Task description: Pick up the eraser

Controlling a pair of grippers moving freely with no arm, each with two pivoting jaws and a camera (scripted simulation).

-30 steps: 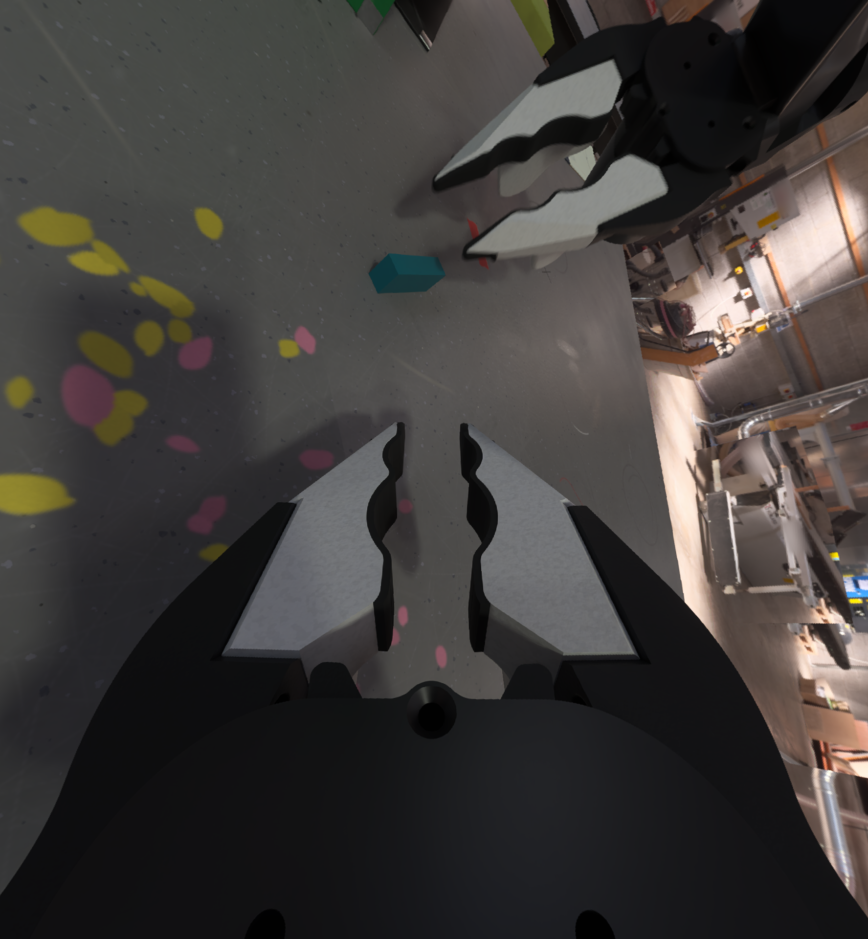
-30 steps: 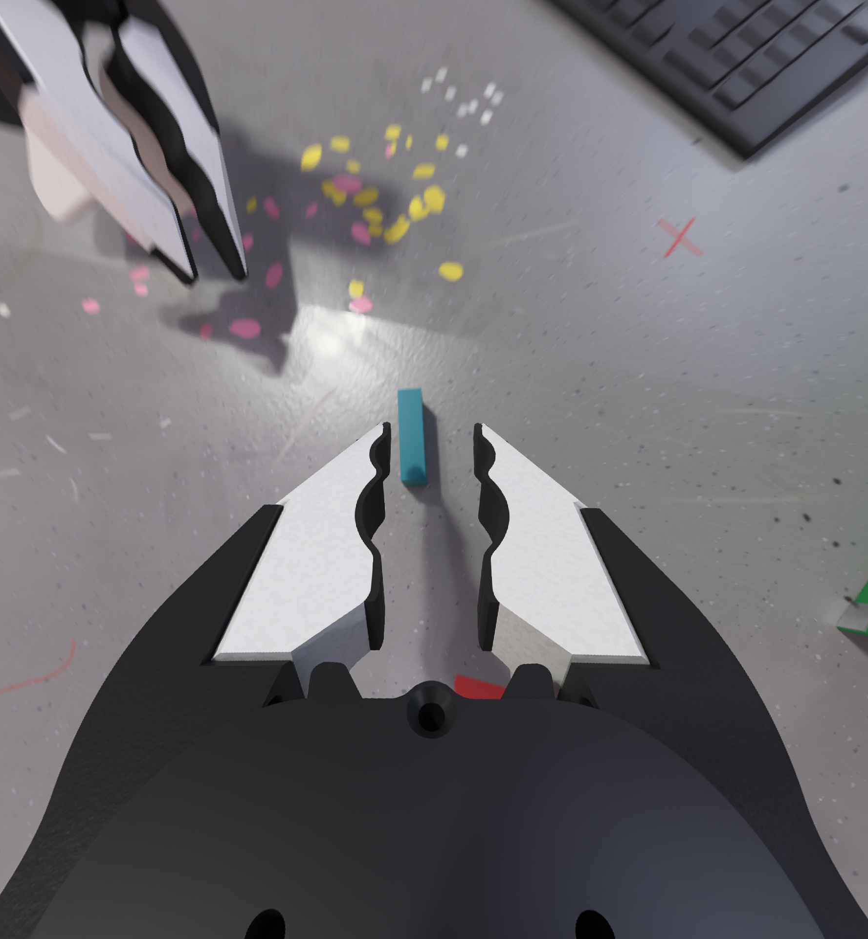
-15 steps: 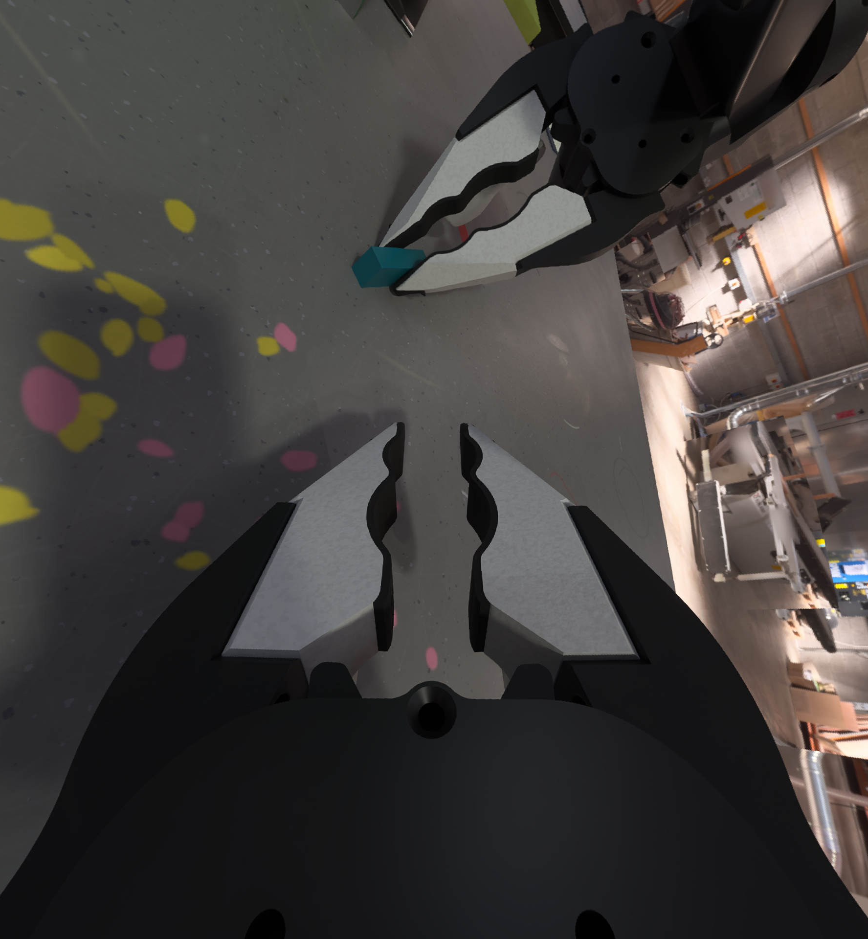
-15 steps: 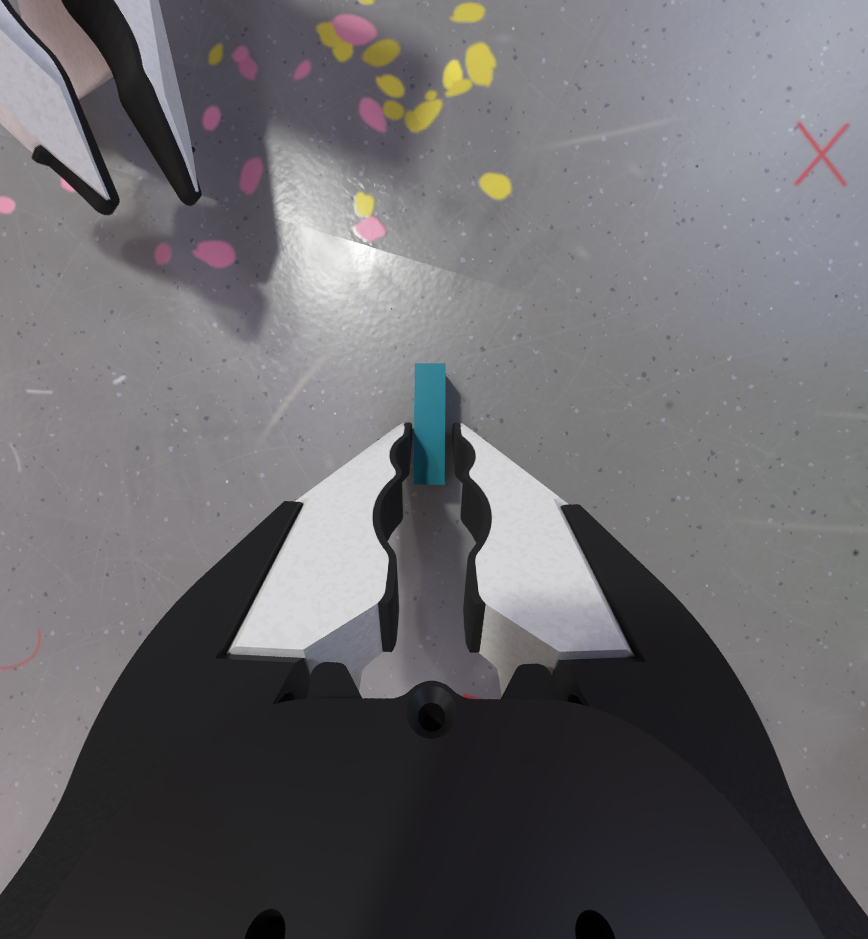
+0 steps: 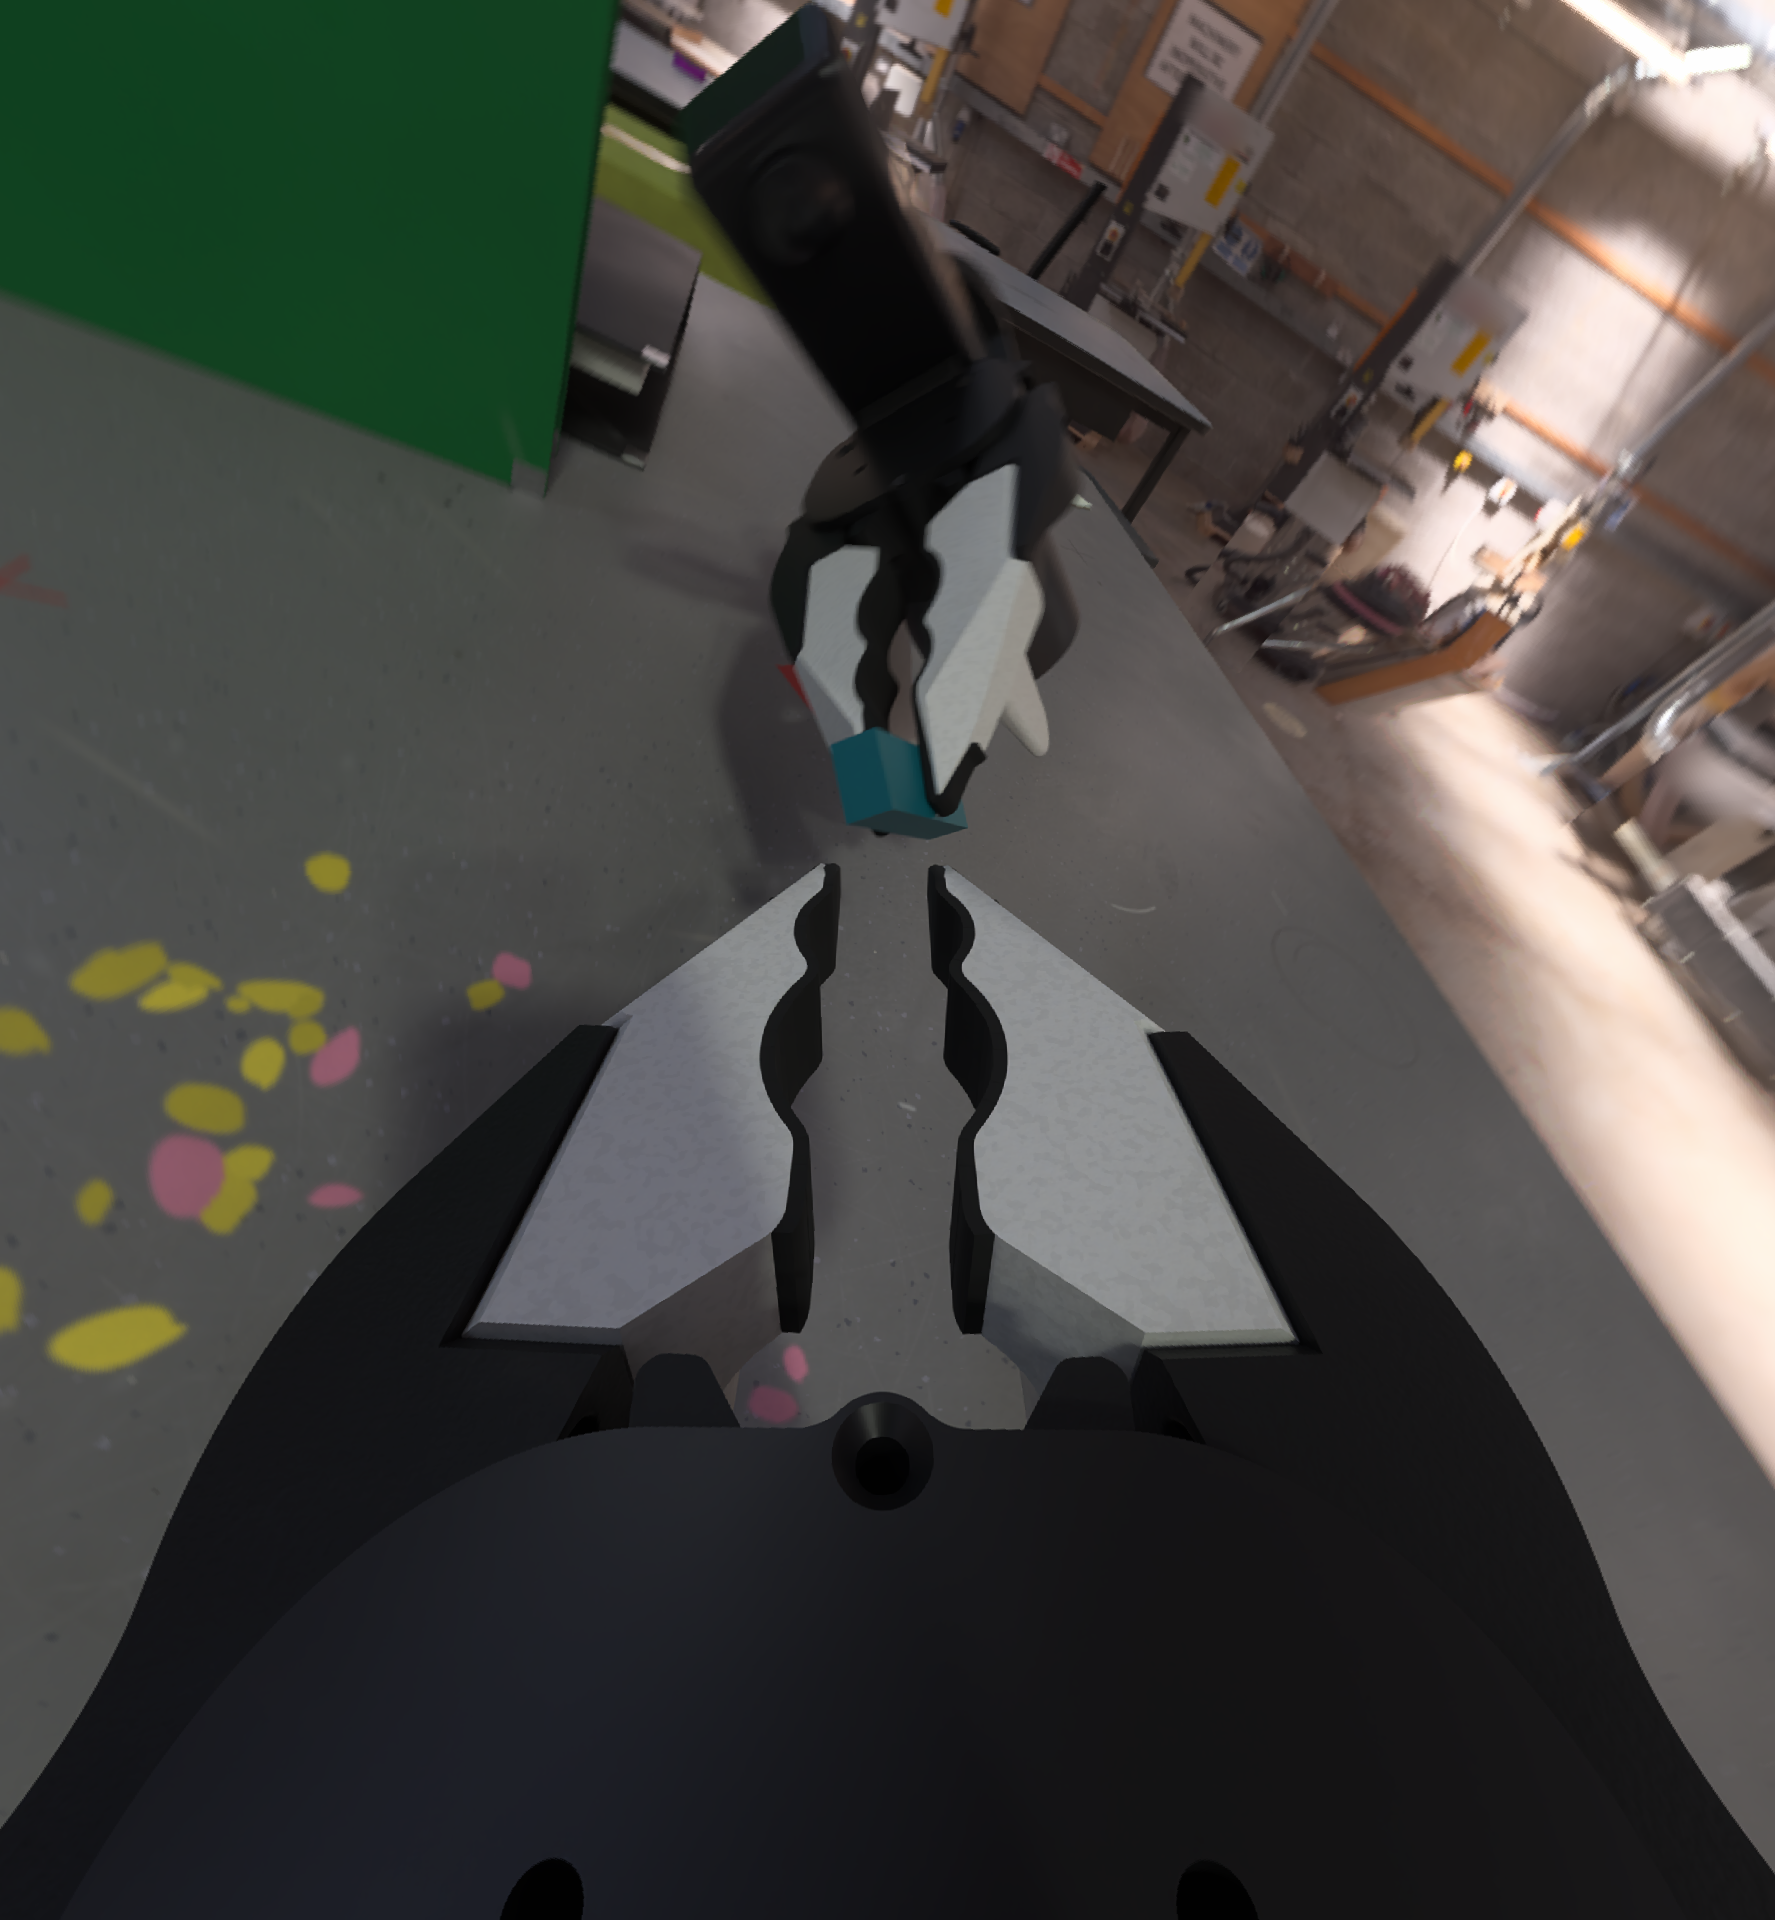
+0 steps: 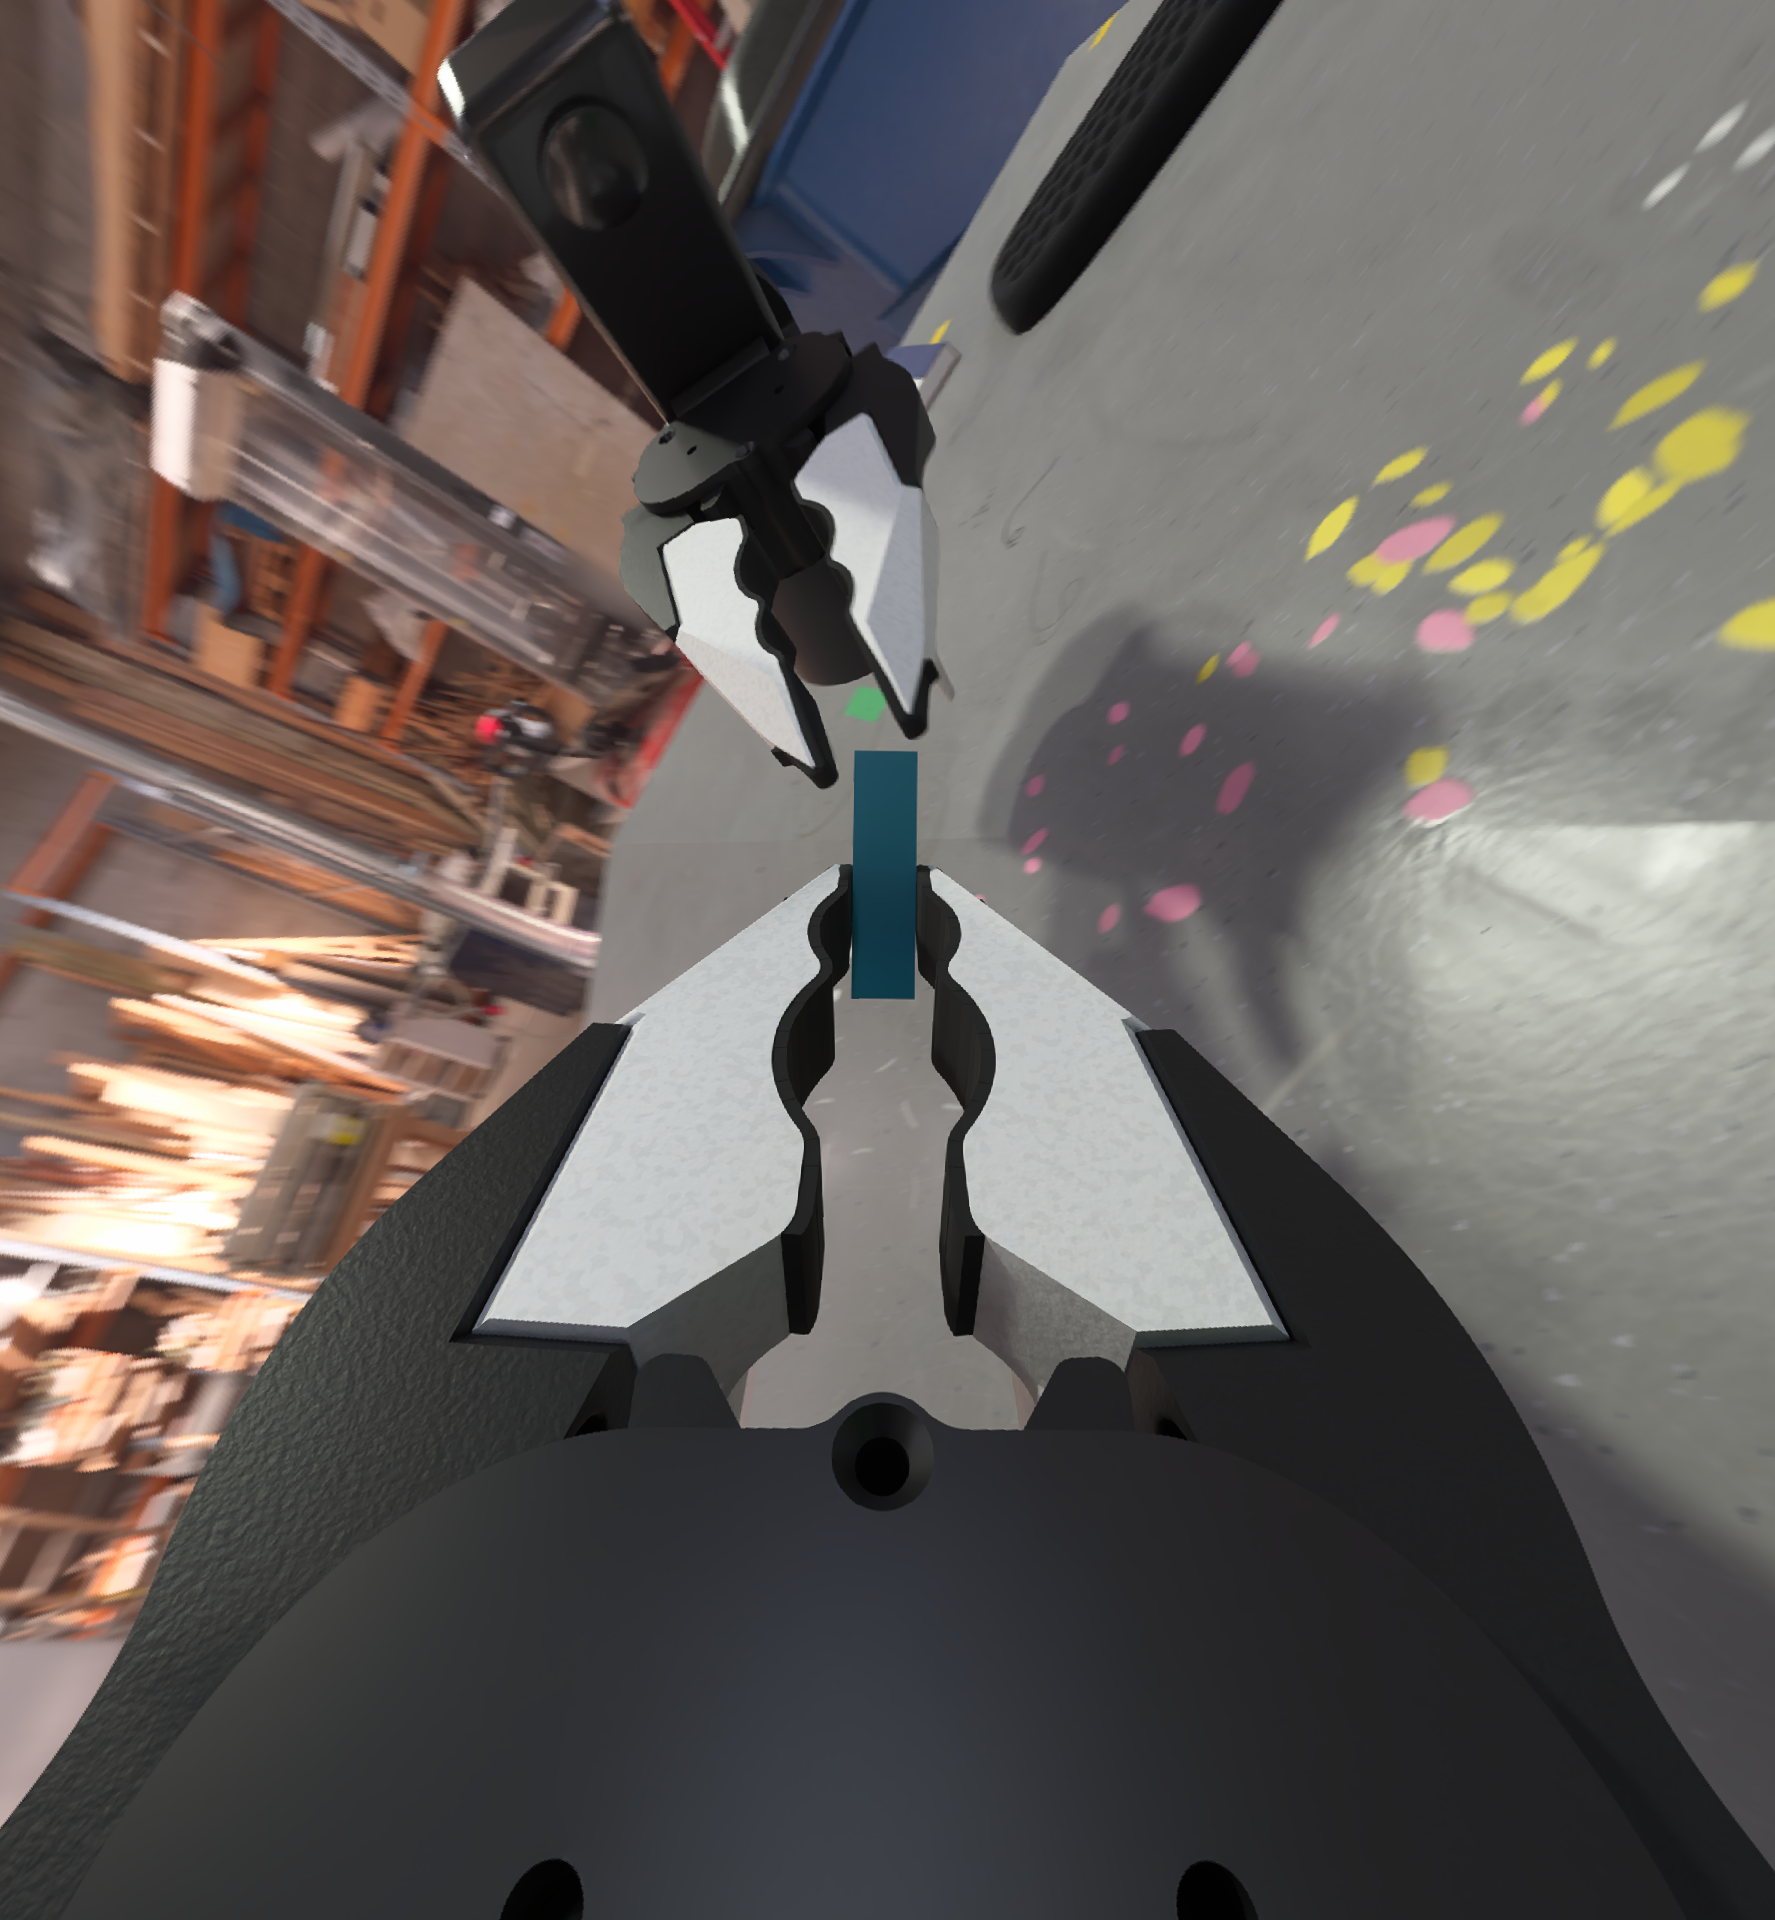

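Eraser (image 6: 883, 873): one, teal, small plain rectangular block, slim seen edge-on. Clamped between the right gripper's (image 6: 881, 896) fingertips, its far half projecting past them. From the left wrist view the eraser (image 5: 888, 784) shows two broad faces and sits raised clear of the grey table (image 5: 343, 727), near its right edge

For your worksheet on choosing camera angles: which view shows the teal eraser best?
The left wrist view: the eraser appears from outside as a whole block, several faces visible, pinched at the right gripper fingertips above the table. The right wrist view shows only one narrow face, its sides hidden between the fingers.
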